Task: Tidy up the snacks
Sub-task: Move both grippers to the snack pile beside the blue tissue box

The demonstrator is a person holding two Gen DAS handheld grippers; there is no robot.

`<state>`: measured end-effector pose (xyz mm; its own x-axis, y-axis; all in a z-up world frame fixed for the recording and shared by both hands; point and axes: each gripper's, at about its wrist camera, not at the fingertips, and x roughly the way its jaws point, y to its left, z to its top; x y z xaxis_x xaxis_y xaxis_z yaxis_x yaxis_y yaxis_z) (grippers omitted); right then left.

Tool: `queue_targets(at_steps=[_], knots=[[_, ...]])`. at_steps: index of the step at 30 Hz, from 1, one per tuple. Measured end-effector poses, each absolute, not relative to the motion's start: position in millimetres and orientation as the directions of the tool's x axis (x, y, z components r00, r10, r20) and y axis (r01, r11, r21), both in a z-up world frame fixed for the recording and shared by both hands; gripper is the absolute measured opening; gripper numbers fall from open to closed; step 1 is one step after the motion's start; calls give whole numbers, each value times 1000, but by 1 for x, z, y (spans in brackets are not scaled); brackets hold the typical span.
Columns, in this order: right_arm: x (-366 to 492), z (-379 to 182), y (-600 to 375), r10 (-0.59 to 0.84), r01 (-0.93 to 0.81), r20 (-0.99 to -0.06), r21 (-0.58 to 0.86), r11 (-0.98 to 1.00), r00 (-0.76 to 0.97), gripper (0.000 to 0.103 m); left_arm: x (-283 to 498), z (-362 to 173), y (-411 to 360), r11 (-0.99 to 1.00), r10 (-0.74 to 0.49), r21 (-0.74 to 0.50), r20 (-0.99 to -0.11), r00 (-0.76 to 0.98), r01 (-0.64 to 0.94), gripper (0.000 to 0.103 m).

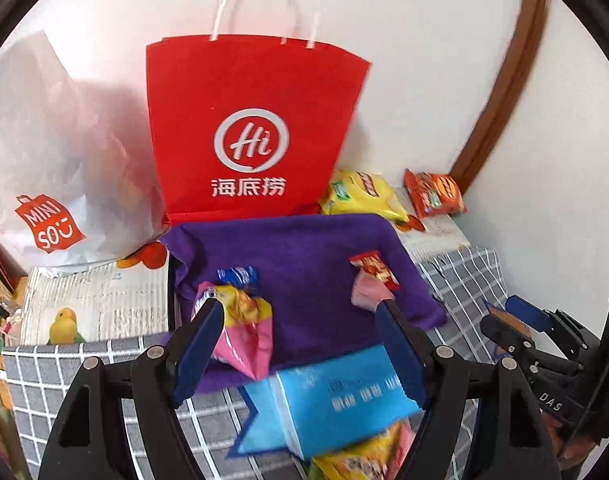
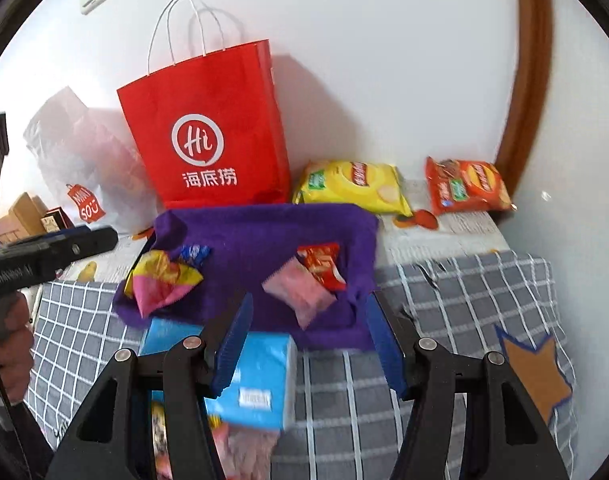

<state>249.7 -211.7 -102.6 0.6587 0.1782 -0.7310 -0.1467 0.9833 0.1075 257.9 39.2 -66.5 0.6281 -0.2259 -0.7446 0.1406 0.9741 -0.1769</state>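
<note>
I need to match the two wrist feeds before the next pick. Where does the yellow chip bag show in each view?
Left wrist: yellow chip bag right of centre, at the wall just right of the red paper bag's base.
Right wrist: yellow chip bag near centre, right of the red paper bag, left of the orange chip bag.
Shared landmark: the red paper bag.

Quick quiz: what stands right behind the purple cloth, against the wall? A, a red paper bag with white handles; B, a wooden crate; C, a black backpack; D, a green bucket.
A: the red paper bag with white handles stands upright against the wall, directly behind the purple cloth.
</note>
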Motion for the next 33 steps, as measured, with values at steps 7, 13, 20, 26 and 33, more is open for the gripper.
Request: queue_targets(at_steps=[7,13,20,26,33], knots=[[201,-113,-213,192,-139,-744,133,981,640,60,207,-71,46,982,-191,-145,-766,614,125,77],[172,-133,-207,214,-137,-795,166,977,567,60,172,-85,61,983,-178,-168,-796,578,71,77],[140,-140,-204,185,-146,-794,122,982,579,64,134,-96,80,986,-142,-165,-801,582,13,77],[129,-148,-204,207,-166,-793,135,977,573,64,119,-106,87,985,-137,-172,-811,569,-8,77],[128,-163,-190,296,-234,-790,198,952,537,68,106,-113,84,986,-140,-167,-819,556,3,77]])
